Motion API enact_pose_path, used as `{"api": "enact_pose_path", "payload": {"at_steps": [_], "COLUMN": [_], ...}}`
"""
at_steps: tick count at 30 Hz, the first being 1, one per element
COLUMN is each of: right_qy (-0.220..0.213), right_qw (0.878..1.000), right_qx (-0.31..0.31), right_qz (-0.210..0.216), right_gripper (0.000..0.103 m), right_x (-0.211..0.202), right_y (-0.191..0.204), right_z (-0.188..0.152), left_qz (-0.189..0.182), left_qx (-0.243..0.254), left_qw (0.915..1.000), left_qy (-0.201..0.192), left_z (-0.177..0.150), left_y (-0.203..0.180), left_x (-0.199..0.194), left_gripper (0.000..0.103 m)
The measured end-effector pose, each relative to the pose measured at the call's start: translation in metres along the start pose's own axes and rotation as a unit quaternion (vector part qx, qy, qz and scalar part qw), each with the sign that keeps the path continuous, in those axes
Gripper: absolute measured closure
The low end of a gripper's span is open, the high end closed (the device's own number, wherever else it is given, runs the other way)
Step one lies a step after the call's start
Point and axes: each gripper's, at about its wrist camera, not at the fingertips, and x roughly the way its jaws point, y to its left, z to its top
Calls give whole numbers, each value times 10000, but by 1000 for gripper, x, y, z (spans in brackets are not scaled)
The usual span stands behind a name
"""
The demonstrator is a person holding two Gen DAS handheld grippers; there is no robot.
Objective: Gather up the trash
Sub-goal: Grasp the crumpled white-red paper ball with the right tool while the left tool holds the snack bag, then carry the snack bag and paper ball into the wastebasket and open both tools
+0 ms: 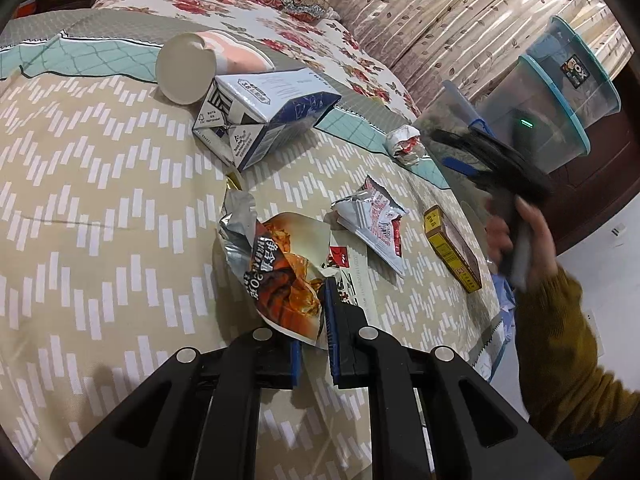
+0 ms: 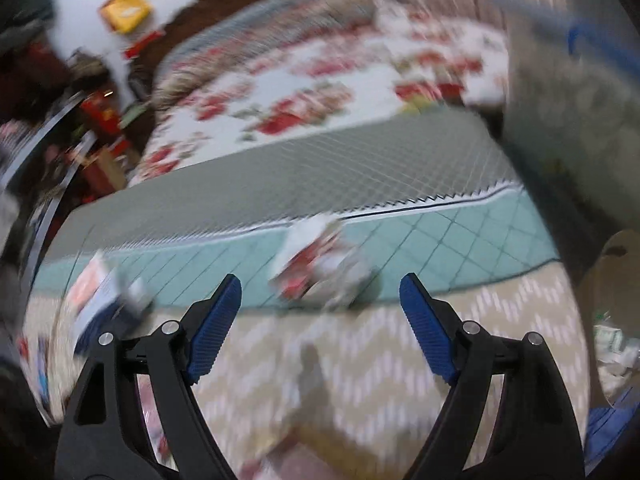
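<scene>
Bedding in beige chevron fills your left wrist view, where your left gripper (image 1: 314, 336) pinches the torn orange snack bag (image 1: 280, 264), with a milk carton (image 1: 260, 120) and red-and-silver wrapper (image 1: 372, 220) lying beyond; keep that pinch firm as you lift. Across the blurred right wrist view, your right gripper (image 2: 320, 320) stands spread and empty before what seems a crumpled wrapper (image 2: 320, 268) on the teal border, so slow down and centre it before closing.
</scene>
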Motion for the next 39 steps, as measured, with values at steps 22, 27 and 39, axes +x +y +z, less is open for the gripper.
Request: {"api": "enact_pose_path", "payload": {"at_steps": [22,27,39], "right_qy": [13,13,-1417], "right_qw": [9840,9849,9842], "right_qx": [-707,-363,864], "right_qz": [1634,1695,612], "right_gripper": [61,61,60], "right_x": [-65,-71,-150], "right_y": [63,48,-102], "right_z": [-119,-161,-166], "left_qz": [-214,-328,-857], "left_qx": [440,640,2114], "left_qw": [9979,9961,9731], "left_qy": [-423,-520,338], "left_z": [-1,4,51], "left_y": [-20,-44,-216], "left_x": [-44,-57,56], "left_gripper": [95,95,95]}}
